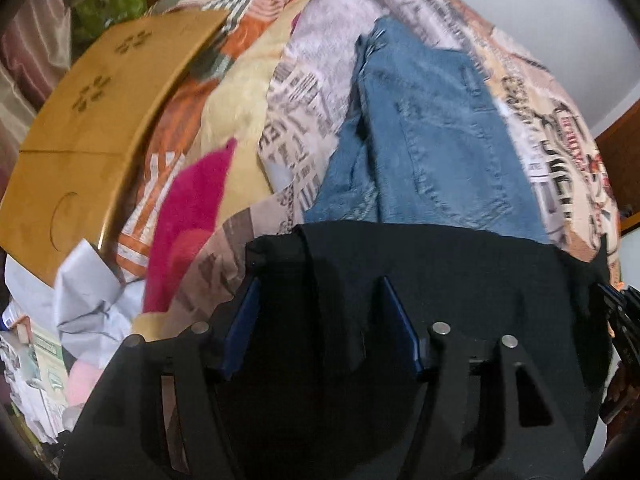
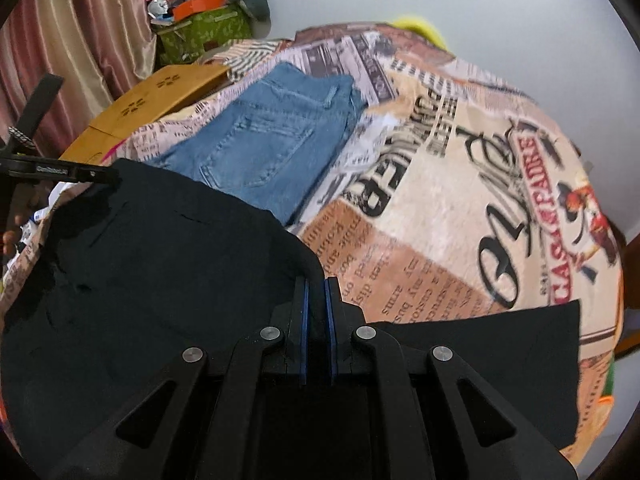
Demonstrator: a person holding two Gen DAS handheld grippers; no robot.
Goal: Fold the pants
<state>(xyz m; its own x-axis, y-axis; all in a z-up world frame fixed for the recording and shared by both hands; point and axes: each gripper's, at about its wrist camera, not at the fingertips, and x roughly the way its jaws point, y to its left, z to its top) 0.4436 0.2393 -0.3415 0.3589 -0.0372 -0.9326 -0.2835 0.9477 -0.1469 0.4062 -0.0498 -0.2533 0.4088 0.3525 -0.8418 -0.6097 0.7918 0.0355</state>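
Right wrist view: right gripper (image 2: 316,280) is clenched on the black pants (image 2: 152,272), blue pads pinched tight w/ a fold of the dark cloth between them. The pants spread across the lower left and middle of the frame over a newspaper-print blanket (image 2: 460,184); one black edge runs out to the right of the gripper. Beyond them, a pair of folded blue jeans (image 2: 272,140) lies flat on the same blanket, back pocket up, its near edge under or right at the black cloth, can't tell which. Blanket print is mostly blurred or upside down; a red banner reads roughly "CASA PADRE", w/ big black script beside it. Small text blocks too soft to read.

At far left the left gripper (image 2: 96,174) reaches the pants' edge.

Left wrist view: left gripper (image 1: 316,284) has its blue-padded fingers spread apart, black cloth lying between and over them; whether it's actually gripping the fabric I can't tell. Jeans sit just past the pants. Left of them: a magenta cloth (image 1: 188,216), a brown cardboard box (image 1: 92,128) w/ punched hole clusters, crumpled white paper (image 1: 92,292). Green patterned box (image 2: 204,32) near a striped curtain (image 2: 68,28).
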